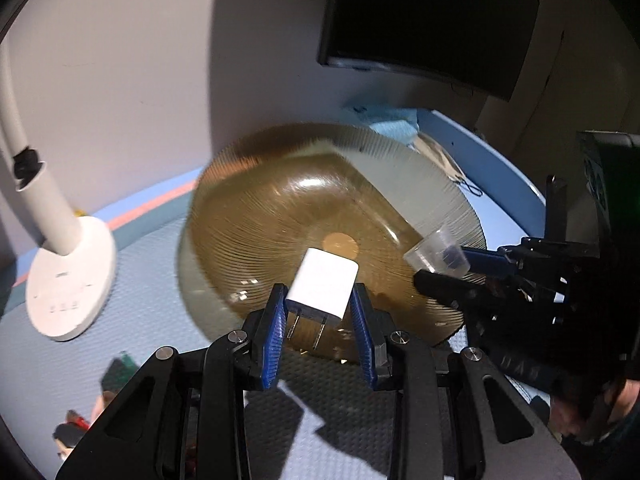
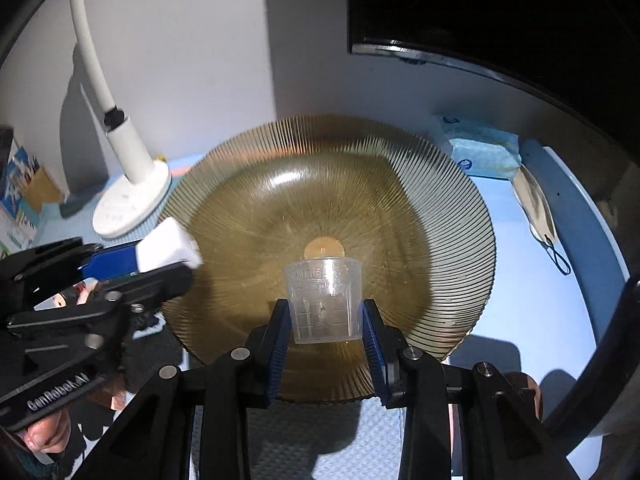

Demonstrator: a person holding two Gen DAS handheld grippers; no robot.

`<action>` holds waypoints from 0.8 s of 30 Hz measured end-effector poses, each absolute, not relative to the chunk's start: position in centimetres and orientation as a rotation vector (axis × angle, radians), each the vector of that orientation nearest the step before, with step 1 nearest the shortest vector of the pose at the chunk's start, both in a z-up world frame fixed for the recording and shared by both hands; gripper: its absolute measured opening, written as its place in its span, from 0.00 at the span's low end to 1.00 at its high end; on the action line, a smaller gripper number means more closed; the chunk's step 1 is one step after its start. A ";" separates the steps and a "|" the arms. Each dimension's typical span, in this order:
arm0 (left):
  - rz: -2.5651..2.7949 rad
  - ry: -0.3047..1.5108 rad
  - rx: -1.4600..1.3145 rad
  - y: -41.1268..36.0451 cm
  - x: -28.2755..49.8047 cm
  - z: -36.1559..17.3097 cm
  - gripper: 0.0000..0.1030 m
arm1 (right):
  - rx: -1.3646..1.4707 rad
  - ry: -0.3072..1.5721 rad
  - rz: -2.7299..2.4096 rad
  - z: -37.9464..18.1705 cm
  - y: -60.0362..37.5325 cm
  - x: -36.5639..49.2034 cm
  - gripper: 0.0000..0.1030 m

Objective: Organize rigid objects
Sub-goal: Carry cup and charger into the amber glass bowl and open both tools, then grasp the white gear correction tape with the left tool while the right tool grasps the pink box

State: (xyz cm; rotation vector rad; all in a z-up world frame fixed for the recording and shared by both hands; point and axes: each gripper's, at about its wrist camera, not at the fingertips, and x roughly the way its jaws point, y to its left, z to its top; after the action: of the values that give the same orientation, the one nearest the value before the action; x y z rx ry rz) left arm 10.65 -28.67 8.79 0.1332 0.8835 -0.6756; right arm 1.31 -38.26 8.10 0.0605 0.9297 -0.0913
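A wide amber ribbed glass plate [image 1: 288,216] [image 2: 440,216] lies on the blue mat. My left gripper [image 1: 320,300] is shut on a white USB wall charger [image 1: 324,282], prongs pointing back toward the camera, held above the plate's near part. In the right wrist view the same charger [image 2: 168,246] shows at the plate's left rim. My right gripper [image 2: 325,312] is shut on a small clear measuring cup [image 2: 323,300], upright, over the plate's near half. That cup [image 1: 436,254] appears at the plate's right rim in the left wrist view.
A white desk lamp [image 1: 68,280] [image 2: 132,196] stands left of the plate. A blue tissue pack [image 2: 480,148] and a beige face mask [image 2: 536,204] lie at the back right. A dark monitor [image 1: 432,20] hangs behind. Small cluttered items [image 1: 116,376] sit at the near left.
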 end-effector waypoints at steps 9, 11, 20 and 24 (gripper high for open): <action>-0.630 0.873 0.130 -28.8 10.3 9.0 0.57 | 0.106 0.966 -0.073 7.6 -39.1 1.0 0.41; -0.625 0.837 0.111 -27.2 9.7 10.4 0.59 | 0.124 0.938 -0.095 8.6 -39.7 0.2 0.50; -0.436 0.661 0.005 -11.8 3.0 15.2 0.66 | 0.220 0.815 -0.055 13.8 -38.2 -3.4 0.55; -0.301 0.681 -0.067 -4.8 0.7 13.1 0.69 | 0.245 0.797 0.078 12.4 -32.6 -4.7 0.64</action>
State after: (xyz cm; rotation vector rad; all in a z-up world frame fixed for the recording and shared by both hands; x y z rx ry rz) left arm 0.70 -4.78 13.10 -0.0669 0.6810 -0.3007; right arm -4.68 -32.63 12.43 0.2446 0.7973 0.0779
